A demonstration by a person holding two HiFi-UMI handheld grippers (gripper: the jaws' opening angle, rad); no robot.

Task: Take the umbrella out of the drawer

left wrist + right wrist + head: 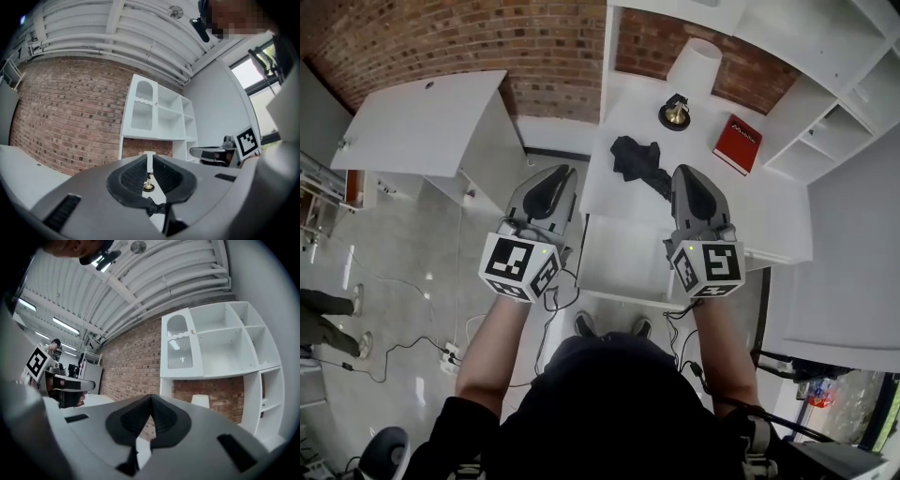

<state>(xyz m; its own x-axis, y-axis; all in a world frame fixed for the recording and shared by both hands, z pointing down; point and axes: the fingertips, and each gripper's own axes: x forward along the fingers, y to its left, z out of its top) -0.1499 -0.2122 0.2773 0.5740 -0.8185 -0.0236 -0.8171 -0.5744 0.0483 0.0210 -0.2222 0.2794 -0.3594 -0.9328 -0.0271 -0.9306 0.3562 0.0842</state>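
Observation:
The black umbrella point(637, 161) lies folded and crumpled on the white desk top point(769, 216), outside the open drawer point(623, 267) below it. Both grippers are held up level close to my head, above the drawer front and well short of the umbrella. My left gripper point(562, 174) point(149, 157) holds nothing, its jaws nearly together with a thin slit between them. Through that slit a bit of the umbrella point(153, 205) shows. My right gripper point(682, 174) point(151, 397) is shut and empty, its tips meeting.
A lamp with a brass base point(675, 114) and a white shade point(695, 64) stands behind the umbrella, with a red book point(737, 143) to its right. White shelves point(825, 131) rise at right. A white table point(422, 122) stands left. Cables point(441, 352) cross the floor.

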